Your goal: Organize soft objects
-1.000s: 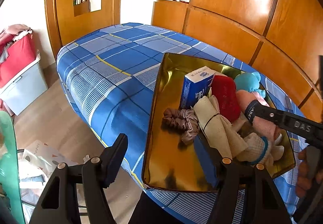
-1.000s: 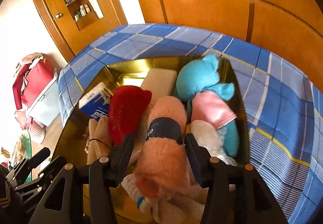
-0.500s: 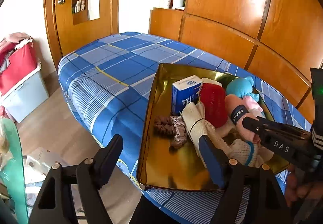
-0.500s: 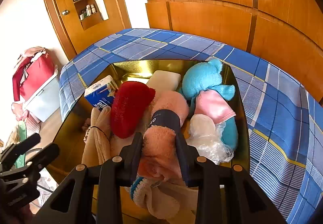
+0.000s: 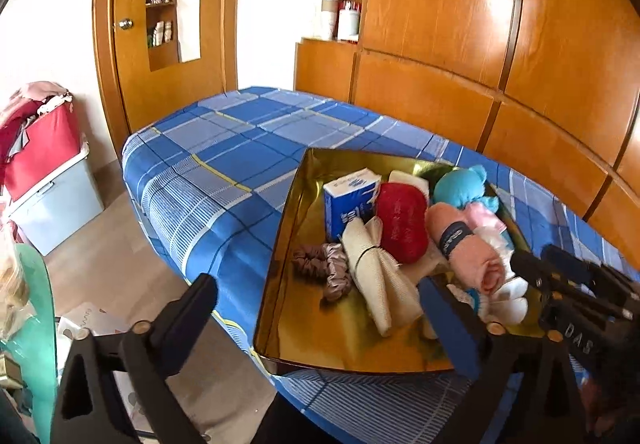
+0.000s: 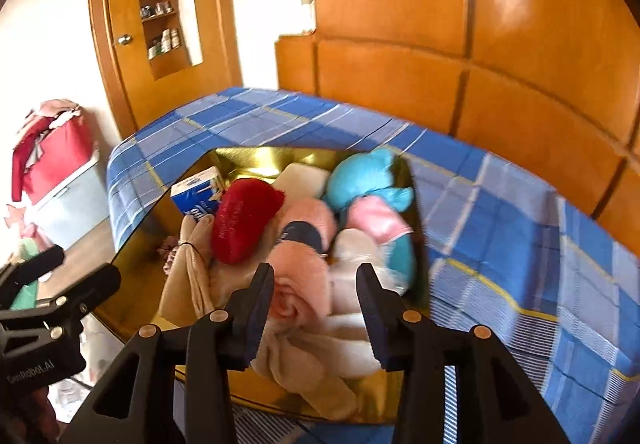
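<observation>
Covering the bed: blue plaid sheet [image 5: 224, 163] — gold tray [image 5: 288, 236] lying on it
Backing the room: wooden panels [image 5: 460, 23]
Left gripper [image 5: 320, 308]: gaping wide, empty
Right gripper [image 6: 316, 292]: having just been opening — empty

The room is bright with daylight, and shiny white spots glare on the wooden wall panels [image 5: 500, 3]. The right wrist picture is smeared and blurry. Both bend round, with dark corners.

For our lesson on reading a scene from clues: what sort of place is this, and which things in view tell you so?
Probably a bedroom at home: a bed under a blue checked sheet, wooden wardrobe panelling behind it, and a wooden door with small shelves set into it.
</observation>
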The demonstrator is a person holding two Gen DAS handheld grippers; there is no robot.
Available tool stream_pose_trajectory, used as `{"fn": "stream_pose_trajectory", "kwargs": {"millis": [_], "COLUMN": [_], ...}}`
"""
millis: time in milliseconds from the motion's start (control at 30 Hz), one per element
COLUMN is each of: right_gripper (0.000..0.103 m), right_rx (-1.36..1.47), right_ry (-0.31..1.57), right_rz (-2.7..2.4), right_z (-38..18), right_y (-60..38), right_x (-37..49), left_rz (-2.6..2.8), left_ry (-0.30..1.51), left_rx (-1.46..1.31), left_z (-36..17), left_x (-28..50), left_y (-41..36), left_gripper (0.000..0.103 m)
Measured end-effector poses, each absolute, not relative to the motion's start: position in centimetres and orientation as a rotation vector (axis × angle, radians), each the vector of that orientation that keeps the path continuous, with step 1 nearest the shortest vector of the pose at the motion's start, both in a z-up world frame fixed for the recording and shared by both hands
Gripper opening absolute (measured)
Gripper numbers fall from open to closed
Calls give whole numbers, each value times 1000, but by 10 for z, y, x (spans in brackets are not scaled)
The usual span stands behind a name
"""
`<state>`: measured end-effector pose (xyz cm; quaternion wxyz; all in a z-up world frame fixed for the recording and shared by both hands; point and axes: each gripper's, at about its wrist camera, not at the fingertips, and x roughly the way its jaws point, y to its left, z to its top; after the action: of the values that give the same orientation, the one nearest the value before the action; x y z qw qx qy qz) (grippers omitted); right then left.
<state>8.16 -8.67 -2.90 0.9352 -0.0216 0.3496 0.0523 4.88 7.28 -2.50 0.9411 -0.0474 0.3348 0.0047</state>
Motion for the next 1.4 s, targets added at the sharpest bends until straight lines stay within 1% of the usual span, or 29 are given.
{"fn": "stream_pose_trajectory", "kwargs": {"millis": [233, 567, 1400], "right_gripper": [43, 43, 43], "right_rx": [-78, -49, -52], "right_ry": [674, 655, 654], "right_rz": [-12, -67, -51], "right_z": [-31, -32, -33], "right_y": [-92, -106, -101], "right_x": [56, 42, 40], "left_rz": [4, 19, 23], "left_ry": [679, 646, 651], "left_rx": [-60, -45, -40], "left_z": [-24, -18, -18], "left_x": [38, 30, 27], "left_y": [52, 49, 49], "left_gripper": [103, 103, 103]}}
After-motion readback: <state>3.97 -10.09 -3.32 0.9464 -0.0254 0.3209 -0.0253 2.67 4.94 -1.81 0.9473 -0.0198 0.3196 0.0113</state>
